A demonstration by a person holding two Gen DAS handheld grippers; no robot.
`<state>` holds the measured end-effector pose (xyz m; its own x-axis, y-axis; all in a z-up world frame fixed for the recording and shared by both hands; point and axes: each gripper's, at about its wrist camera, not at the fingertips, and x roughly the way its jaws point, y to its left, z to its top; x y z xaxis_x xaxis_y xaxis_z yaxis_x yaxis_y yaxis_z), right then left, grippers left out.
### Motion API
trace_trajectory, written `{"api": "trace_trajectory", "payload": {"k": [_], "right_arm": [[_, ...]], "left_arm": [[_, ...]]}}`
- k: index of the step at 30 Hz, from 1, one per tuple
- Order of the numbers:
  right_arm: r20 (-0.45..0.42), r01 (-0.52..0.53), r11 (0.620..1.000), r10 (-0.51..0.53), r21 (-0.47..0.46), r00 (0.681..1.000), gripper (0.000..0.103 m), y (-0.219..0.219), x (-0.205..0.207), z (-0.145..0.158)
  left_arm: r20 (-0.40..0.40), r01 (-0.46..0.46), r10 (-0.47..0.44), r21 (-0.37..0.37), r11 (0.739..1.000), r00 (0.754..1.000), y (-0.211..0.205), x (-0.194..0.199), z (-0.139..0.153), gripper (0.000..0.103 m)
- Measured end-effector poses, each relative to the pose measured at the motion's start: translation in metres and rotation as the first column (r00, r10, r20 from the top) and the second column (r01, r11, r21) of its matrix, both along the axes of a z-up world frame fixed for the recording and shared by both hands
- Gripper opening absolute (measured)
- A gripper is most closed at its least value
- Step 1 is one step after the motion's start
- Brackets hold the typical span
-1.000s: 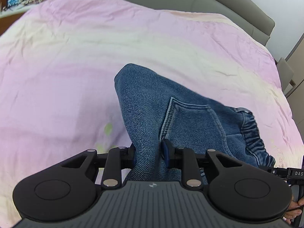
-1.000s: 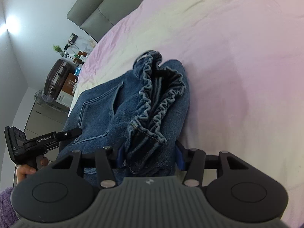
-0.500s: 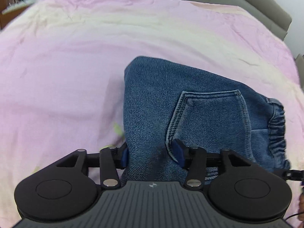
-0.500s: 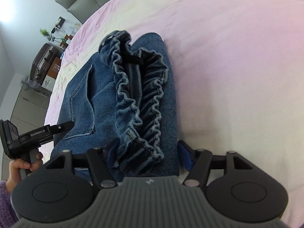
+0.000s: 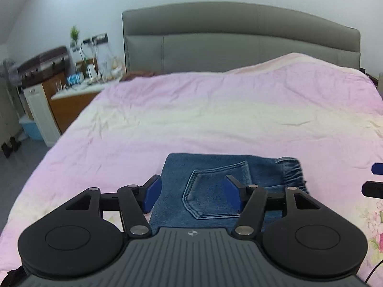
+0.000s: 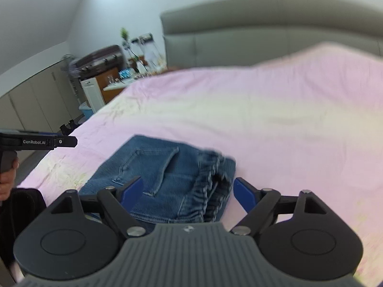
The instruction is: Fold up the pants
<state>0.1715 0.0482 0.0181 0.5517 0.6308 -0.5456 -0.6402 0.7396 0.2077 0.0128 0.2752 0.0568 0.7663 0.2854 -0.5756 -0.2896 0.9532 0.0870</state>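
Folded blue denim pants (image 5: 210,179) lie on the pink bedspread (image 5: 215,110) near its front edge, back pocket up and elastic waistband at the right. My left gripper (image 5: 192,191) hovers above them with its jaws opening and nothing touching the blue pads. In the right wrist view the same pants (image 6: 165,167) lie below my right gripper (image 6: 189,189), whose jaws are also opening wide, clear of the cloth. The left gripper (image 6: 59,141) juts in at the left edge, held by a hand (image 6: 7,179).
A grey padded headboard (image 5: 239,40) closes the far end of the bed. Left of the bed stand a wooden nightstand (image 5: 67,100) with small items, a white cabinet, a blue bin (image 5: 31,129) and a dark suitcase. The floor shows at the left.
Both grippers let go of the denim, opened and rose back from it. The pants now lie flat and folded on the bed, and the views tilted up to show the headboard.
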Motion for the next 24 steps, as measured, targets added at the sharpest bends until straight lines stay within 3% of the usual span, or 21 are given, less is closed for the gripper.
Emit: {"api": "trace_trajectory", "payload": {"k": [4,6,12,17,24], "right_arm": [[0.128,-0.050,0.999,0.049,0.004,0.991,0.081,-0.022,-0.043,0.036],[0.166,-0.068,0.998,0.064,0.020,0.984,0.089,-0.033,-0.063,0.046],[0.264,-0.081,0.996,0.068,0.038,0.962,0.093,-0.068,-0.127,0.054],[0.288,-0.025,0.997,0.002,0.077,0.958,0.095,-0.086,-0.160,0.045],[0.308,0.037,0.998,-0.050,0.047,0.950,0.095,-0.093,-0.174,0.020]], "left_arm": [[0.085,-0.004,-0.002,0.074,0.997,0.996,-0.049,-0.035,0.027,0.084],[0.129,-0.023,0.011,0.093,0.995,0.992,-0.066,-0.051,0.035,0.091],[0.159,-0.063,0.034,0.178,0.982,0.987,-0.110,-0.085,0.028,0.096],[0.145,-0.091,0.068,0.157,0.983,0.987,-0.125,-0.098,0.001,0.096],[0.081,-0.129,0.122,0.092,0.987,0.989,-0.136,-0.106,-0.030,0.096]]}}
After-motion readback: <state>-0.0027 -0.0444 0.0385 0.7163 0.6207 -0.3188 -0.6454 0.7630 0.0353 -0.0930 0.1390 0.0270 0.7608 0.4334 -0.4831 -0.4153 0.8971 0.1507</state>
